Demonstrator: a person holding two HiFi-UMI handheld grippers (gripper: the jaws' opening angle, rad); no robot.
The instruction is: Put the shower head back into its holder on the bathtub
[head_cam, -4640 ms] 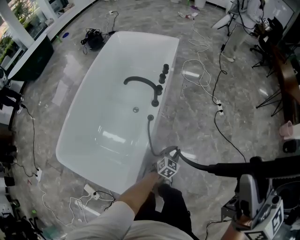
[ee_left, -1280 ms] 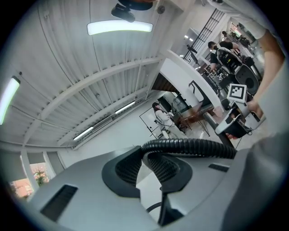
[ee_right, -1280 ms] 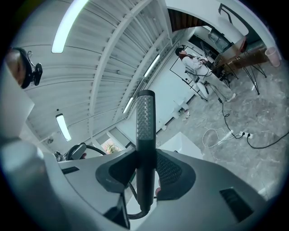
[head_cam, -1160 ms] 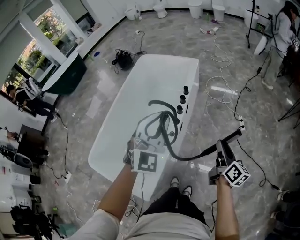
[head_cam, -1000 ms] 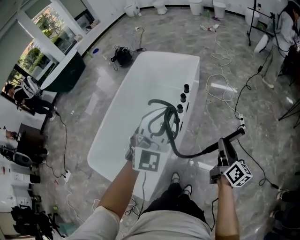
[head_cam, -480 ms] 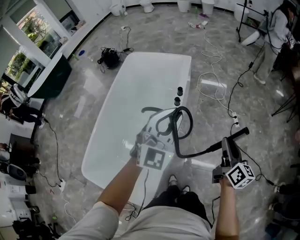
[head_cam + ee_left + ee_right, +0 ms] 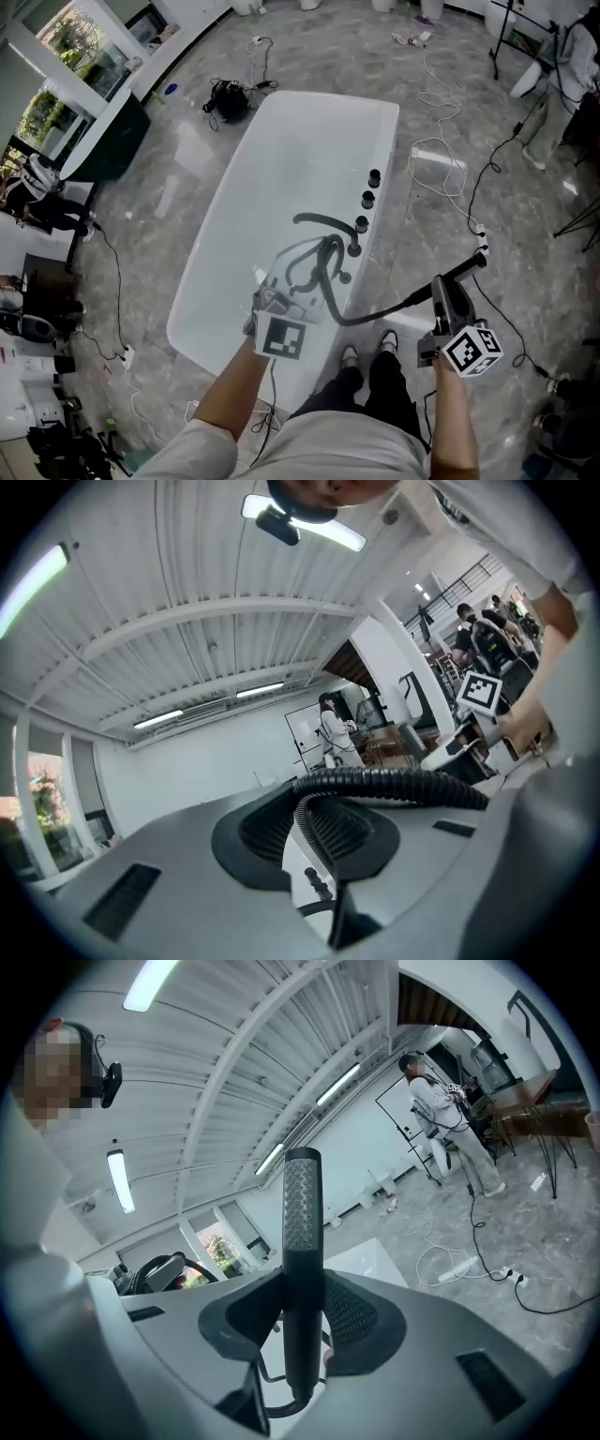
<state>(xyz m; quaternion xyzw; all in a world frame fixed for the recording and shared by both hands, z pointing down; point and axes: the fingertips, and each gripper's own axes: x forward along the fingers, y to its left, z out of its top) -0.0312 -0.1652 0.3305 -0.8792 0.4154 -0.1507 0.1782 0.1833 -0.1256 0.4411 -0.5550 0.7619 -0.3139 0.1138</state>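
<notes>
**A:** Right gripper view first: how many shower heads, and where?

**B:** One. The black, stick-shaped shower head [image 7: 302,1232] stands upright between the jaws of the right gripper [image 7: 442,298]. The jaws are clamped on its lower handle, and the perforated face rises above them. From the head view it hangs over the grey floor [image 7: 525,187], to the right of the bathtub [image 7: 281,159] and apart from its rim.

**A:** Is it in its holder?

**B:** No, it is off the tub. Which fitting on the rim is the holder I cannot tell.

**A:** How many hoses?

**B:** One black ribbed hose [image 7: 370,316]. It runs from the handle's foot leftward, then curls into loops above the tub's near end.

**A:** And the other tool?

**B:** The left gripper [image 7: 277,298] is half closed, its pads pinching that hose, which crosses between the jaws. So there are two grippers, each gripping something.

**A:** What is on the tub itself?

**B:** One white tub, one curved black spout [image 7: 314,221] reaching over the basin, and three round black knobs [image 7: 367,198] in a row along the right rim.

**A:** Anything around it?

**B:** Several loose cables [image 7: 441,150] lie on the floor. The person's two shoes [image 7: 387,342] stand just beside the tub's near corner.
</notes>
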